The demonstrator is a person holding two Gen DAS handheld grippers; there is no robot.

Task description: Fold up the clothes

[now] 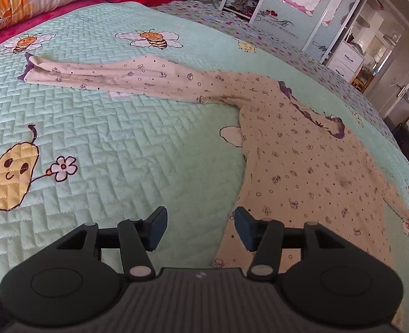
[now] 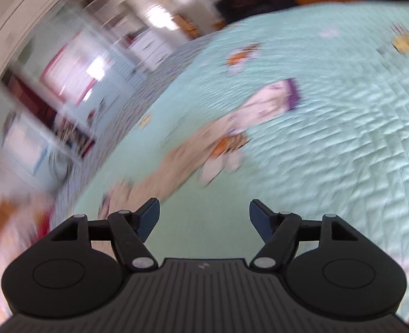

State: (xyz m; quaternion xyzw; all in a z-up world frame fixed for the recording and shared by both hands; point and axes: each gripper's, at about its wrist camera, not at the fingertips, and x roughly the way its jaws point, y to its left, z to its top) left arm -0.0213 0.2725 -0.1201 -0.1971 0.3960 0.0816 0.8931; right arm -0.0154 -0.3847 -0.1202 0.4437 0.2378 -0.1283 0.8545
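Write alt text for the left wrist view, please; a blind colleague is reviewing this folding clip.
A cream printed long-sleeved top lies flat on a mint quilted bedspread, one sleeve stretched out to the left. The left gripper hovers open at its near edge, holding nothing.

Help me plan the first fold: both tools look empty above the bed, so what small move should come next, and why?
Probably bring the left tool down onto the near side edge of the printed top and close on it. Its jaws stand open with nothing between them, right at that edge, and the top lies spread flat on the quilt with one sleeve stretched out.
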